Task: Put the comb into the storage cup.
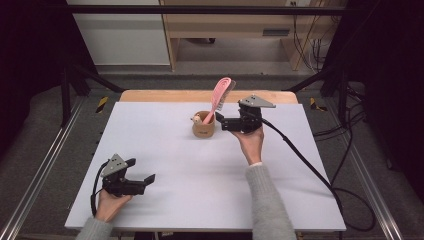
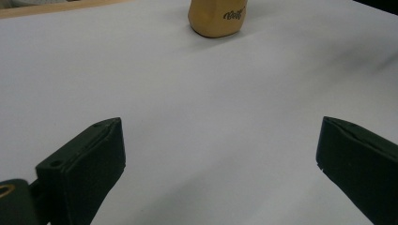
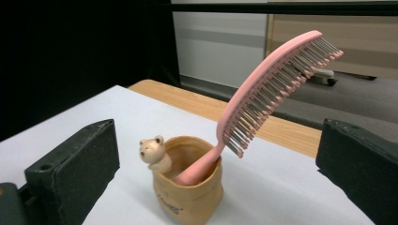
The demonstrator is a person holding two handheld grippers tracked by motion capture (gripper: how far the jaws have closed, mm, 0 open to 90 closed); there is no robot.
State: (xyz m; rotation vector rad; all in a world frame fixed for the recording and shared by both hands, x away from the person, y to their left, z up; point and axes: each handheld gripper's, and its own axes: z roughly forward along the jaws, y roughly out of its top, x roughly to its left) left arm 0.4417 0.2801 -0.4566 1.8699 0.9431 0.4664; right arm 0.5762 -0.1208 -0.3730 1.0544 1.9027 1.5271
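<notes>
The right gripper had its two black fingers spread as wide as they go, and nothing was held between them. The pads touched nothing. In the right gripper view, the small tan cup shaped like a little bag stood between the two fingers but farther off, apart from both. A tiny bear figure sat on the cup's rim. A pink plastic hairbrush with grey bristles stood in the cup, handle down, leaning up and to the right in that view. The brush head stuck out high above the cup.

In the high view, the right gripper sat just beside the cup, on its right, and pointed at it. The person's right hand held it from below, with a grey sleeve behind and a black cable trailing off to the right.

The left gripper also had its fingers wide open and empty. White desk showed between them, and the cup stood far ahead. This gripper rested low at the near left part of the desk, well apart from the cup, held by the left hand.

The white desk carried the cup toward its far side, near the middle. A wooden edge ran along the back.
</notes>
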